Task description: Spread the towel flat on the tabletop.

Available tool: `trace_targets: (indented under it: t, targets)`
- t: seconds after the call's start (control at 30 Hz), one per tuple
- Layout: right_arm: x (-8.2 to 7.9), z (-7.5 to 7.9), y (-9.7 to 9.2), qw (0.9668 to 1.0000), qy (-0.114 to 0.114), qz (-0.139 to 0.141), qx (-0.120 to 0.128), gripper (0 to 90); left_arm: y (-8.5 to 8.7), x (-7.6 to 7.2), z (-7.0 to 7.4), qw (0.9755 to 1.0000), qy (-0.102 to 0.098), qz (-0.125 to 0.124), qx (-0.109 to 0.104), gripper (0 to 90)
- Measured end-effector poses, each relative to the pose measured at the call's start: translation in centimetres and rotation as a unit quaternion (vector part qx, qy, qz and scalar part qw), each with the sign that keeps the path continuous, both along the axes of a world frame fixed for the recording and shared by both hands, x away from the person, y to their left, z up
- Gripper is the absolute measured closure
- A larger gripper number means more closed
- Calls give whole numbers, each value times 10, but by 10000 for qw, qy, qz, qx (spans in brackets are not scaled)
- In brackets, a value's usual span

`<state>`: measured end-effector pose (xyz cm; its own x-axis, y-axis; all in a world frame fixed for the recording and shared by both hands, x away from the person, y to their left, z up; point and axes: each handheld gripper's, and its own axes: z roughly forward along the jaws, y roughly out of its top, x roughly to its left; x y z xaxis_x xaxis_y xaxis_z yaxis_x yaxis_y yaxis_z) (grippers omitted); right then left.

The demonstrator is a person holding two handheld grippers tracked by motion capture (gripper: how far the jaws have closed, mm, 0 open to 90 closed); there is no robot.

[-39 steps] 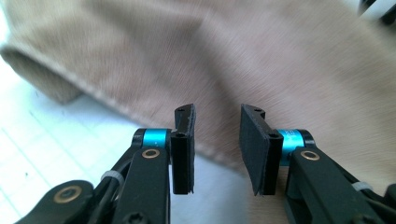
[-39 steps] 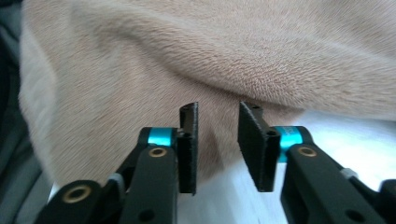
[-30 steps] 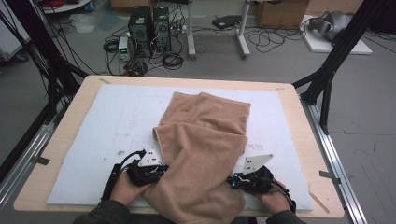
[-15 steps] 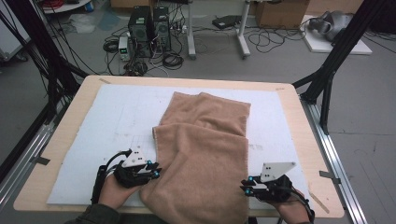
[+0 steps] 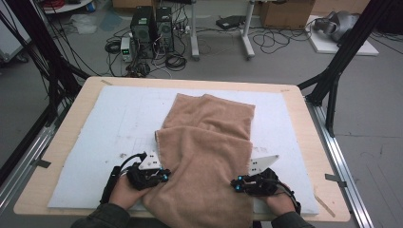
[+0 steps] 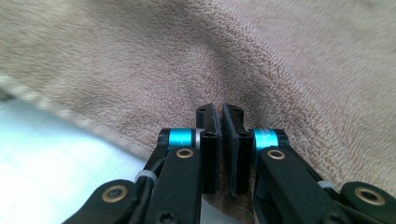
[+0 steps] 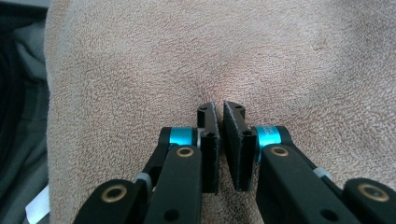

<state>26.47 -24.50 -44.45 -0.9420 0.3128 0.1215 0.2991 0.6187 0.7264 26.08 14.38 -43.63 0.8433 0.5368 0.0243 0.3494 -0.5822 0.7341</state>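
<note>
towel's [image 5: 204,156] near end cut off

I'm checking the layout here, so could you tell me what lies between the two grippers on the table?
In the high view, the tan towel fills the stretch between the left gripper and the right gripper.

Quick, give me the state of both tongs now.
Left tongs: just closed, shut, tips against the towel.
Right tongs: just closed, shut, tips against the towel.

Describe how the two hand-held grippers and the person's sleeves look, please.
Both the left gripper and the right gripper are black, with blue-lit spots, a pale three-cornered plate on top and black cables. Up close, each has blue rings and brass-coloured pivots behind flat black pads. The sleeves are dark olive.
</note>
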Motion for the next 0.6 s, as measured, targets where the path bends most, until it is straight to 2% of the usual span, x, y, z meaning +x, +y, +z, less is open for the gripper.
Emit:
trace_targets:
  t: [0.07, 0.17, 0.23, 0.33, 0.4, 0.47, 0.53, 0.6]
  targets:
    - [-5, 3, 2, 9999, -32, 115, -15, 857, 8, -10, 5, 9999, -39, 56, -144, 858]
    - [-17, 8, 5, 9996, -46, 285, -13, 857, 22, -29, 15, 9993, -222, 171, -241, 859]
    - [-26, 11, 8, 9992, -63, 385, -2, 858, 29, -42, 21, 9993, -284, 129, -225, 859]
    - [-39, 20, 13, 9979, -146, 623, -1, 855, 37, -60, 26, 9994, -231, 13, -260, 858]
    - [-46, 27, 15, 9973, -246, 693, 94, 808, 42, -66, 28, 9992, -195, -23, -344, 840]
    - [-45, 35, 14, 9970, -342, 662, 205, 762, 45, -64, 31, 9989, -219, 28, -425, 753]
    - [-38, 39, 13, 9977, -421, 500, 151, 709, 45, -54, 32, 9984, -269, 70, -502, 655]
    - [-27, 39, 15, 9981, -514, 347, 28, 643, 43, -39, 29, 9984, -268, 73, -498, 640]
